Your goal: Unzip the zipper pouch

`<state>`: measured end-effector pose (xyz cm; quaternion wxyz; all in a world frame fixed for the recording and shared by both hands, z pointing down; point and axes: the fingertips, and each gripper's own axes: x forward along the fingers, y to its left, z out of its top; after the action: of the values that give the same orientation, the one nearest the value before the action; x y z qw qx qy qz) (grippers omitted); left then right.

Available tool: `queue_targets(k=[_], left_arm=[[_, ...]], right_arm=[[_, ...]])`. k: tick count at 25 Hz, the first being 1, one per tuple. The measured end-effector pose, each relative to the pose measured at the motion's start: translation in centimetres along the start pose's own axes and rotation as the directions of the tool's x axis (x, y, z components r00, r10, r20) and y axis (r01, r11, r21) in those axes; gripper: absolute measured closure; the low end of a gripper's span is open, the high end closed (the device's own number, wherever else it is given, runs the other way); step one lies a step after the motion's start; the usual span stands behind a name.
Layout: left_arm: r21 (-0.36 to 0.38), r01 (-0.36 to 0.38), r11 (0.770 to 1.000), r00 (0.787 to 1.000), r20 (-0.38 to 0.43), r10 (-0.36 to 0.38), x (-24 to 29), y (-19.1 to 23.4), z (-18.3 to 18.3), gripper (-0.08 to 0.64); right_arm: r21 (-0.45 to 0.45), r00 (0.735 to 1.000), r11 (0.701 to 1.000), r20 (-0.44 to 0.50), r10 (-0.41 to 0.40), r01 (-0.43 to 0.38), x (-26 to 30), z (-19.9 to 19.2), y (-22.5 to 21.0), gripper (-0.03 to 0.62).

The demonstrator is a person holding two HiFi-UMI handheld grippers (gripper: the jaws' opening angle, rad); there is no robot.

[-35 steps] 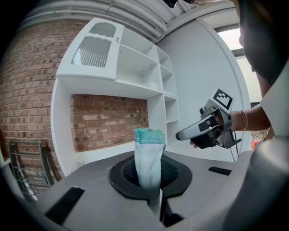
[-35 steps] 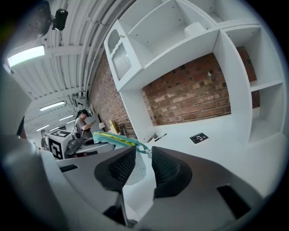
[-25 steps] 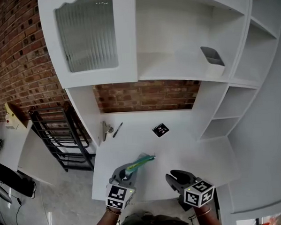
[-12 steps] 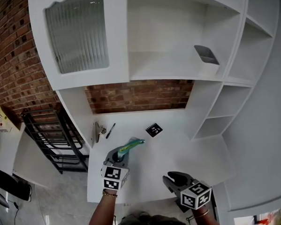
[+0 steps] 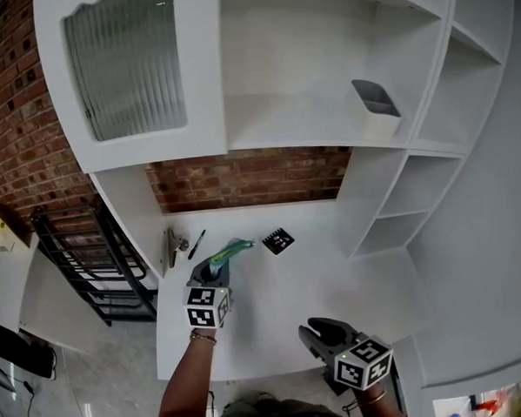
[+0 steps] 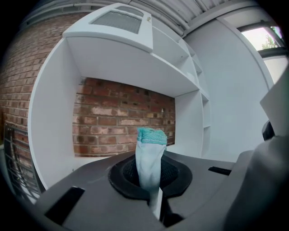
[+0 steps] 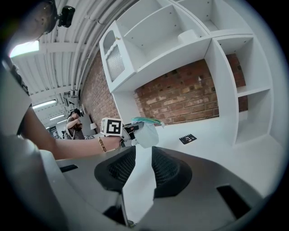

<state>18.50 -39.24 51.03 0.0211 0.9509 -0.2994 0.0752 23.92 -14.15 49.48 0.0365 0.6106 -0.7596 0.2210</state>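
zipper pouch [image 5: 231,247] clamped in left claw [image 5: 216,263]; pen [image 5: 196,244], marker card [image 5: 277,242] nearby.

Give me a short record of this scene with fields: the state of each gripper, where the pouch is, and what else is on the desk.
left gripper: shut on the zipper pouch, holding it in the air above the desk
right gripper: jaws slightly apart, nothing between them, near the desk's front edge
zipper pouch: pale blue with a teal edge; cannot tell whether the zipper is open
on desk: black marker card, pen
on shelf: grey bin
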Motion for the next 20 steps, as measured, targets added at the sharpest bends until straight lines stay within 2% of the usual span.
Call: queue_targets(k=[3,7,10,14,20], left_arm=[[-0.033,0.001,0.999,1.0,-0.029,-0.002,1.4,0.3,-1.7,0.558],[-0.028,0.0,1.0,0.997,-0.081,-0.002,2.7,0.3,-4.4,0.558],[-0.053,-0.009,0.999,0.995,-0.101,0.004,3.1,0.3,-5.9,0.558],[-0.035,-0.011,0.999,0.991,-0.133,0.006,3.4,0.3,-7.6,0.558],[-0.046,-0.038,0.998,0.989,-0.148,0.031,2.9,1.0,-9.1,0.557]], right_arm=[[0.008,1.0,1.0,0.006,-0.011,0.011,-0.2,-0.1,-0.5,0.482],[0.012,0.999,0.999,0.008,-0.034,0.034,-0.6,-0.2,-1.3,0.482],[0.02,0.999,0.998,0.01,-0.051,0.051,-1.1,0.0,-2.0,0.482],[0.023,0.998,0.998,0.005,-0.064,0.064,-1.2,0.0,-2.4,0.482],[0.019,0.998,0.998,0.005,-0.061,0.061,-1.1,-0.2,-2.2,0.482]])
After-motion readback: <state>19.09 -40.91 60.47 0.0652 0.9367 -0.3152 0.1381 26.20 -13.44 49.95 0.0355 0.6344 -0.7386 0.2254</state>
